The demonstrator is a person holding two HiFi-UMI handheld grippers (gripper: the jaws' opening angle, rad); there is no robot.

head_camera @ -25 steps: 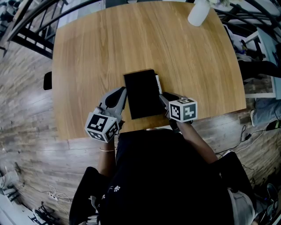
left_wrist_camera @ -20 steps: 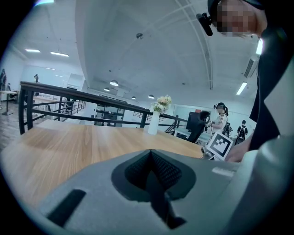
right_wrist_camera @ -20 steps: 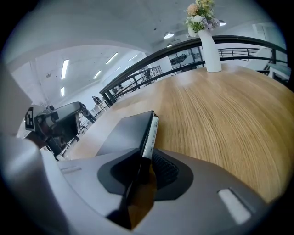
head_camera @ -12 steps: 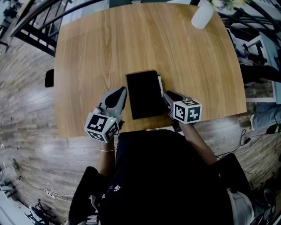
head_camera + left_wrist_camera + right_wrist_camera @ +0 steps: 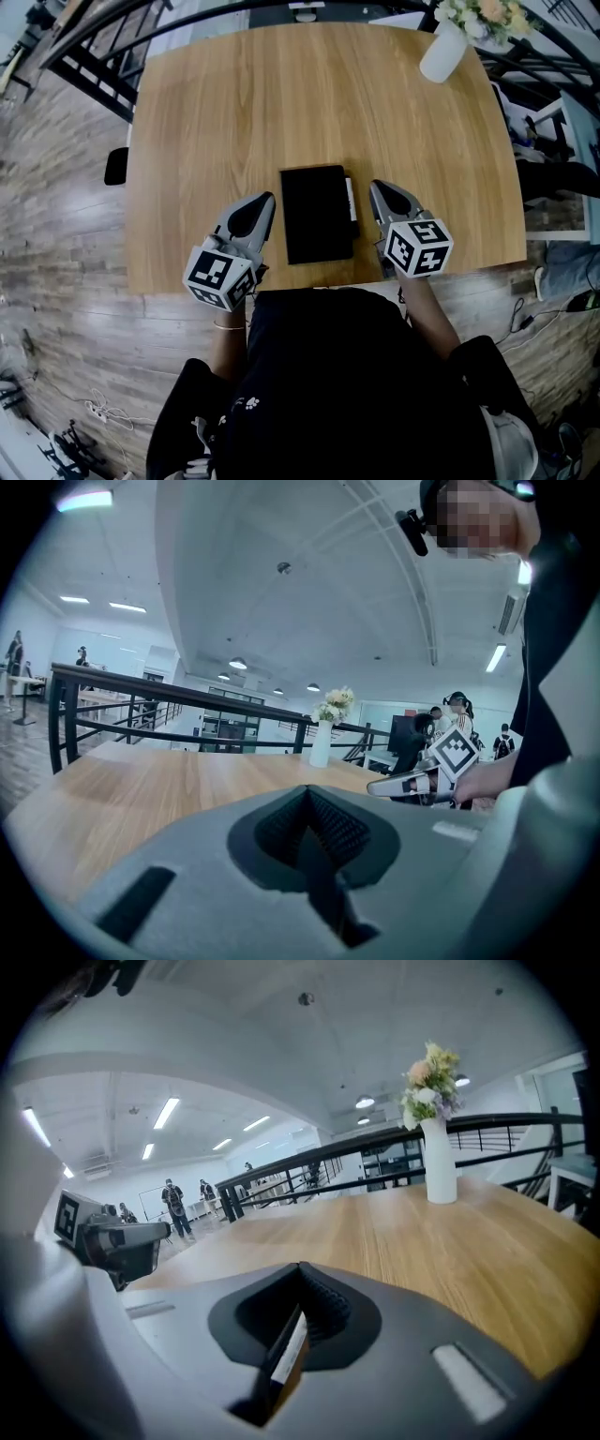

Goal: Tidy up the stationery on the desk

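The left gripper [image 5: 266,200] and right gripper [image 5: 376,187] both have fingers pressed together on nothing, flanking the black notebook [image 5: 317,214] and pen [image 5: 351,199] on the table [image 5: 234,103].

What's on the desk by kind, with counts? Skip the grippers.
Black notebook: 1
White pen: 1
Vase of flowers: 1
Total: 3
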